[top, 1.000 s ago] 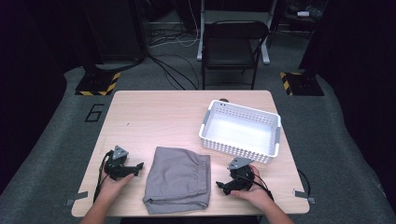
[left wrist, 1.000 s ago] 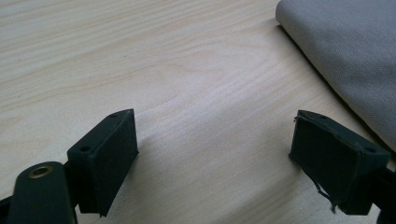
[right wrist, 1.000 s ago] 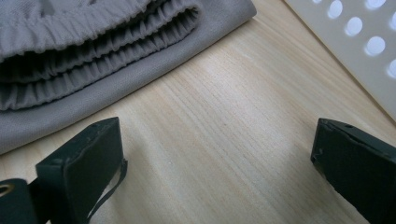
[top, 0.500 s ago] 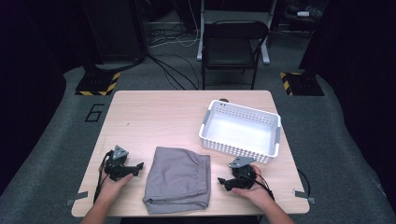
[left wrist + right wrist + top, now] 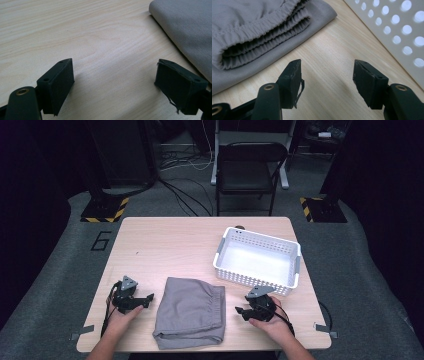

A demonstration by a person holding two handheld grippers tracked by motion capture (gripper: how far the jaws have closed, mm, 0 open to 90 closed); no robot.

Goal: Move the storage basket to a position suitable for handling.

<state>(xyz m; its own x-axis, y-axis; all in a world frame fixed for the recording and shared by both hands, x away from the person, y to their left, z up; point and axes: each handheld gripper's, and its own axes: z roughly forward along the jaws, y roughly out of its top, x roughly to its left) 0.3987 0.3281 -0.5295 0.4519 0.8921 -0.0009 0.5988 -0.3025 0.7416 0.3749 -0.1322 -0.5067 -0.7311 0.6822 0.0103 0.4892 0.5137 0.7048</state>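
- A folded grey cloth with a stretchy gathered waistband [image 5: 190,311] is laid flat on the pale wooden table [image 5: 165,245], near the front edge, between the two hands.
- A white plastic basket full of small holes [image 5: 258,260] is set on the right side of the table, just behind the right hand, and nothing can be seen inside it.
- The left gripper [image 5: 145,301] is rested low on the wood, just beside the cloth's left edge, and its jaws are spread wide with only bare table between them.
- The right gripper [image 5: 241,311] is pointed at the cloth's right side, where the gathered band [image 5: 262,37] is seen. Its jaws have just been closing, but a gap is kept and only wood is seen between them.
- The cloth is not touched by either gripper yet.
- If the right jaws are pushed in so narrow, only the top layer may be pinched, and the fold could be pulled open when lifted.
- If the jaws are shut too early, only air will be grabbed and the cloth may be pushed away.
- If one side is lifted before the other, the cloth may sag and slip out.
- The basket wall stands just beside the right gripper, so it could be bumped and shoved by a wide swing.
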